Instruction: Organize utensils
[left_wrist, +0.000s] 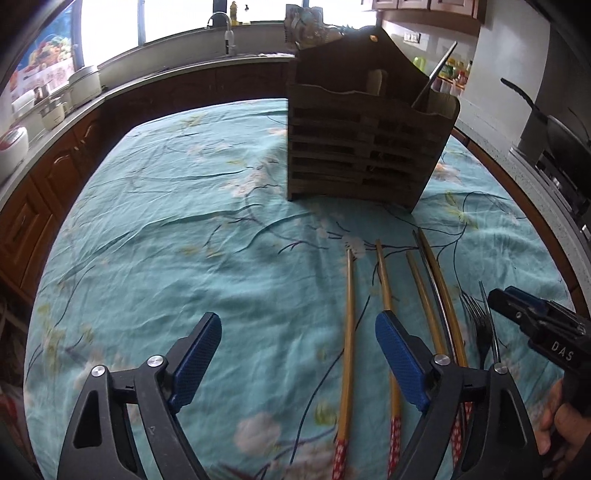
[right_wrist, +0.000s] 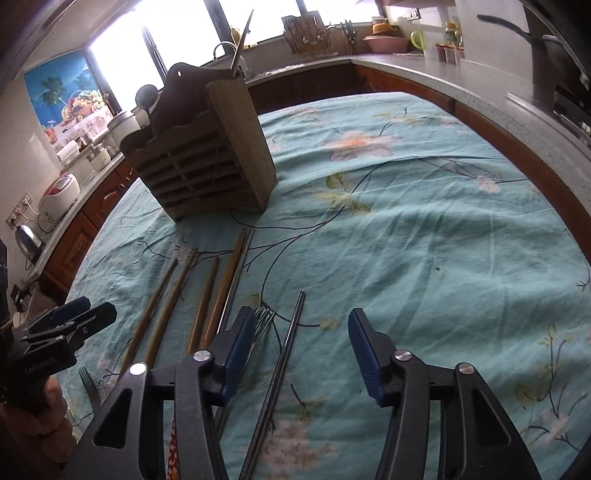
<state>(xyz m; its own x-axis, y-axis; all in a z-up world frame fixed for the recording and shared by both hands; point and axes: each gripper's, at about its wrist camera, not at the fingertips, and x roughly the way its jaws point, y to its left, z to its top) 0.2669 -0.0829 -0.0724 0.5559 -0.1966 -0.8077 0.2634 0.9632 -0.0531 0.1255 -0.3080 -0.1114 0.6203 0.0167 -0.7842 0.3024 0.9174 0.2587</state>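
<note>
Here both grippers (left gripper (left_wrist: 299, 341), right gripper (right_wrist: 301, 334)) gape empty; wooden holder (left_wrist: 364, 147) stands beyond chopsticks (left_wrist: 349, 332).

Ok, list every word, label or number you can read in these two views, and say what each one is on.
"DAS": white letters on the black body of the right gripper, in the left wrist view.
Pale print on the body of the left gripper, in the right wrist view: too blurred to read.
The poster by the window shows only pictures.

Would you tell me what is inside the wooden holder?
A metal utensil handle sticks up from the wooden holder, and a pale wooden piece shows above its front wall. Anything lower is hidden.
</note>
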